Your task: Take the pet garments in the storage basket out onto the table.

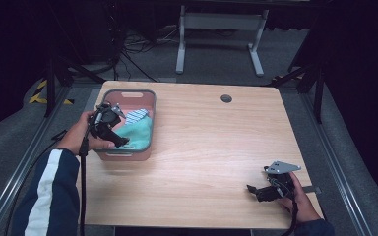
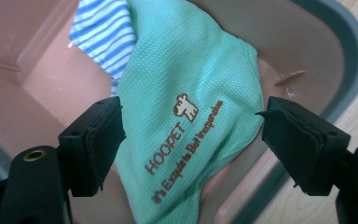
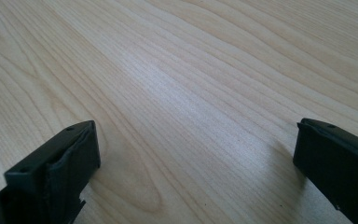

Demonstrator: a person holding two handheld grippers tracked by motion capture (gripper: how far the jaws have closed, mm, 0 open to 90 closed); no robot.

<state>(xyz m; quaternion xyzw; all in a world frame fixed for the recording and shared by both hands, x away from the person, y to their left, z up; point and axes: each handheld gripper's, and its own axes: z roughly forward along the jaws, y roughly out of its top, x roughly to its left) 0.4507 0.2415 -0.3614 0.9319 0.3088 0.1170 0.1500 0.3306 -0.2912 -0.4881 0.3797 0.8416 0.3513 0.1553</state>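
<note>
Mint-green cloth (image 2: pixel 186 88), blue-striped cloth (image 2: pixel 103 35), pink basket (image 1: pixel 150 105), black jaws

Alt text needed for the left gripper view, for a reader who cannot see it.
The left gripper, jaws open, hovers over a mint-green cloth printed with brown "HOOPET" lettering, lying in a pink basket with a grey rim. A blue-and-white striped cloth lies partly under the green one.

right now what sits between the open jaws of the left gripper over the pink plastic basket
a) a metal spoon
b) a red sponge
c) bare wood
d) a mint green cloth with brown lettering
d: the left gripper has its jaws apart over the pink plastic basket, with the mint green cloth with brown lettering between them, untouched.
</note>
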